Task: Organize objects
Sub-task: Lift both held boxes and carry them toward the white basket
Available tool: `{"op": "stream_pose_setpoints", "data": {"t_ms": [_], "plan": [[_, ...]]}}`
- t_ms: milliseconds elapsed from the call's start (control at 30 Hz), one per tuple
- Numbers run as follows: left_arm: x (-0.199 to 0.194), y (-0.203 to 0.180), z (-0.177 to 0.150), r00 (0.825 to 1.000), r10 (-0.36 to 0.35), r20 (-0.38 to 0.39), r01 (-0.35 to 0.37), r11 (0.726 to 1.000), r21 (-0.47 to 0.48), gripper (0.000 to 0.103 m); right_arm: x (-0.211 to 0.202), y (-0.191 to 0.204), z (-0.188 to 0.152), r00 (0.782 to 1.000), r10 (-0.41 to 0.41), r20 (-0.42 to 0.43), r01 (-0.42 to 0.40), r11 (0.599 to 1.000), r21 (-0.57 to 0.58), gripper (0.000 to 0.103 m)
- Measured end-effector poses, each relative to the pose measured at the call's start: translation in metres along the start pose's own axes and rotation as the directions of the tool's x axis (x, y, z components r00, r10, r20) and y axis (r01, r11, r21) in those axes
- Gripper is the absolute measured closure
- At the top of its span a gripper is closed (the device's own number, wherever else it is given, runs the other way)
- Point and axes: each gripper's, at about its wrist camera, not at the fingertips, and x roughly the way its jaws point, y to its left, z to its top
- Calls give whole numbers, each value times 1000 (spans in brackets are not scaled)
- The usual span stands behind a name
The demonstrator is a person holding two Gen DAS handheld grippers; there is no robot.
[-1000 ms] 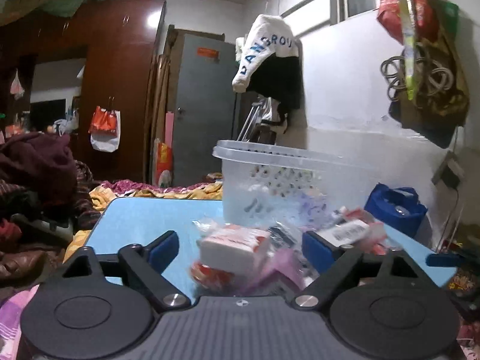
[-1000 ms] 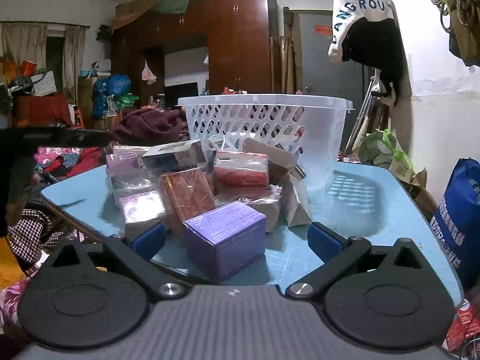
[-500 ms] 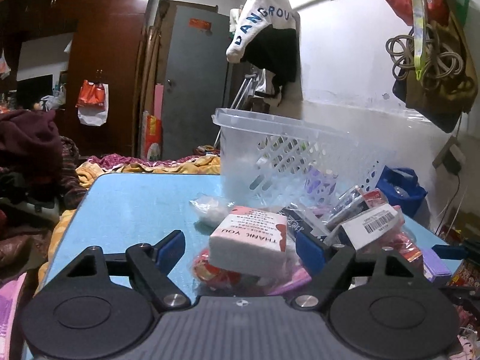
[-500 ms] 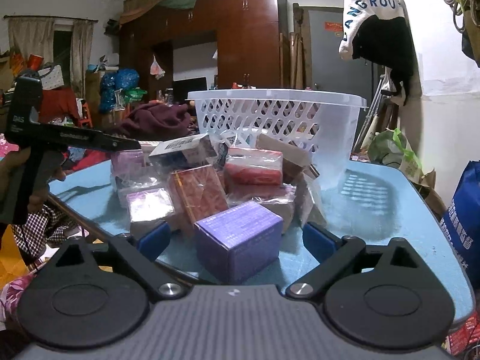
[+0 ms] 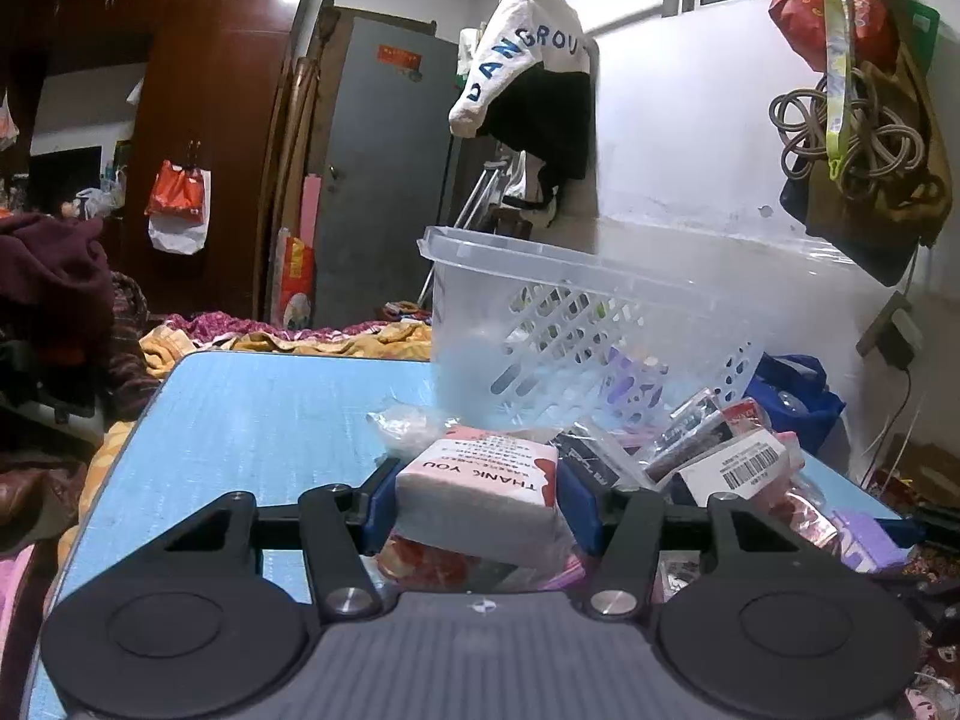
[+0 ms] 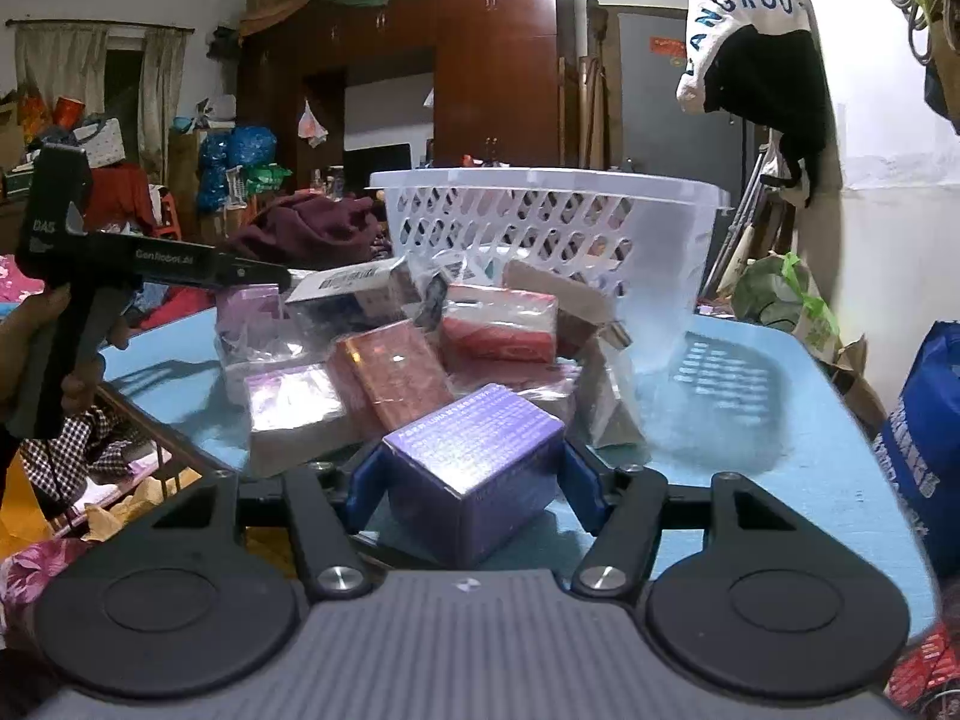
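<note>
On the table: both my tools have just been closing.
Left gripper point(image 5: 477, 495): clamped on the white pack point(image 5: 480, 495).
Right gripper point(image 6: 462, 483): clamped on the purple box point(image 6: 474, 468).
Basket point(image 6: 540, 222): at 12 o'clock, behind the pile.
Risk: lifting the pack could drag its wrapped neighbours; a corner grip could twist the box.
Surface: blue table point(image 5: 258, 414), cluttered room.

The light-blue counter point(image 6: 798, 438) carries a white perforated laundry basket point(image 6: 558, 222) toward its far side and, just in front of it, a loose heap of wrapped packets and small boxes, with a purple box point(image 6: 480, 468) at the near edge.
</note>
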Motion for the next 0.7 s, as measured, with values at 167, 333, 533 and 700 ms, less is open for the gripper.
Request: {"op": "stream_pose_setpoints", "data": {"t_ms": [167, 333, 533, 700], "plan": [[-1, -12, 2, 998, 62, 12, -63, 995, 74, 39, -3, -9, 1, 1000, -10, -1, 10, 1000, 12, 39], [0, -10, 4, 998, 63, 12, -63, 997, 50, 46, -1, -13, 2, 1000, -15, -6, 15, 1000, 20, 39], [-6, -1, 6, 998, 56, 41, -56, 998, 13, 46, -8, -23, 8, 999, -29, 26, 28, 998, 50, 39], [-10, 2, 12, 997, 46, 68, -45, 999, -9, 46, -13, -30, 20, 997, -37, 67, 33, 998, 61, 39]]}}
